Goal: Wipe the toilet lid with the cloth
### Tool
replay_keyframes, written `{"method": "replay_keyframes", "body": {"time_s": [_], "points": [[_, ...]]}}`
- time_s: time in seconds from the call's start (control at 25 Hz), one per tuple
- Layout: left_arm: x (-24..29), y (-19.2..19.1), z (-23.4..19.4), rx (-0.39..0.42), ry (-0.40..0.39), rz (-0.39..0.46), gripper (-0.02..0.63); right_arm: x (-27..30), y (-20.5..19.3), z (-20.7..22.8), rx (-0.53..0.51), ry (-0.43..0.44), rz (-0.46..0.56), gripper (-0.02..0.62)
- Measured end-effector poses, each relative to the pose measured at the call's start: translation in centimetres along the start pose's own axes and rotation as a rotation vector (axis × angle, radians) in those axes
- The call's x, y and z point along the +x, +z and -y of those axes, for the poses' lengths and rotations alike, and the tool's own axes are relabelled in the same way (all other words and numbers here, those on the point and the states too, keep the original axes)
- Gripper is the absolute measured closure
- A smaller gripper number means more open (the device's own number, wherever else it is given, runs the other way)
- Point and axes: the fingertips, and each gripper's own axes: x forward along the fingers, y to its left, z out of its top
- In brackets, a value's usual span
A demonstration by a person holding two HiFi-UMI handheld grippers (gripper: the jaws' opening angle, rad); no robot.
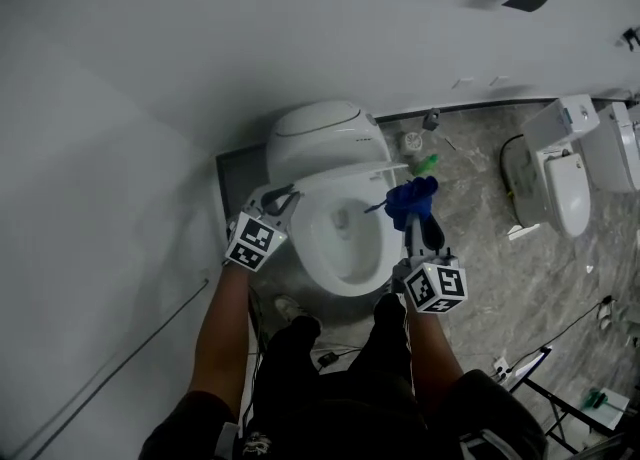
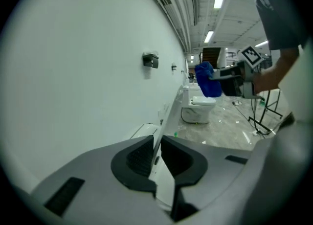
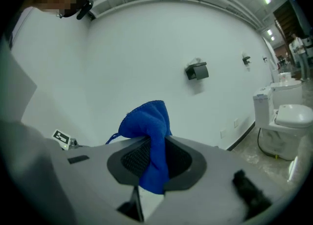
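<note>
Blue cloth [image 3: 146, 126], bunched up and clenched tight in the right tongs [image 3: 155, 158], is held in the air above the right rim of the toilet bowl [image 1: 340, 248]. On the other side, the left tongs [image 2: 157, 158] are clamped on the thin white edge of the toilet lid [image 2: 164, 182]. The lid is raised off the bowl, and the cloth is near its right end.

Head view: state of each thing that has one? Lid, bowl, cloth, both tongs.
toilet lid: raised partway off the bowl, edge gripped.
toilet bowl: uncovered.
blue cloth: bunched, clamped, not on the toilet lid.
left tongs: shut on the toilet lid's edge.
right tongs: shut on the blue cloth.
second toilet: lid down.
</note>
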Motion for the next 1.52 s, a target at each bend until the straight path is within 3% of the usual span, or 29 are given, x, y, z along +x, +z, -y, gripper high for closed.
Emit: {"method": "replay_keyframes", "body": {"time_s": [0.2, 0.36, 0.52, 0.64, 0.8, 0.96, 1.12, 1.24, 1.44, 1.52], "points": [[-1.6, -1.8, 5.2, 0.149, -0.059, -0.055, 0.552, -3.4, 0.2, -1.0, -0.018, -0.041, -0.002, 0.528], [-3.0, -3.3, 9.4, 0.277, -0.033, -0.130, 0.554, -4.7, -0.7, -2.6, -0.024, 0.012, -0.047, 0.528], [-3.8, -6.8, 14.6, 0.339, -0.075, -0.197, 0.542, -4.6, -1.8, -2.8, -0.087, 0.077, -0.086, 0.528], [-3.5, -11.0, 18.6, 0.410, -0.100, -0.257, 0.522, -4.6, -3.6, -1.5, -0.106, 0.097, -0.115, 0.528], [-2.2, -15.0, 22.9, 0.409, -0.097, -0.296, 0.491, -5.4, -6.9, 1.0, -0.143, 0.117, -0.161, 0.528], [-1.9, -19.0, 26.6, 0.525, -0.125, -0.423, 0.489, -7.0, -10.5, 3.0, -0.125, 0.116, -0.205, 0.528], [-0.1, -23.1, 28.5, 0.583, -0.133, -0.551, 0.480, -6.9, -14.8, 4.2, -0.117, 0.139, -0.251, 0.527], [1.6, -26.6, 30.3, 0.555, -0.164, -0.650, 0.471, -6.4, -18.4, 4.7, -0.122, 0.166, -0.296, 0.528], [4.6, -30.6, 32.0, 0.362, -0.138, -0.708, 0.439, -6.1, -23.1, 4.4, -0.140, 0.189, -0.374, 0.528], [5.5, -31.8, 32.0, 0.332, -0.111, -0.733, 0.432, -6.2, -24.6, 4.1, -0.149, 0.196, -0.402, 0.528]]}}
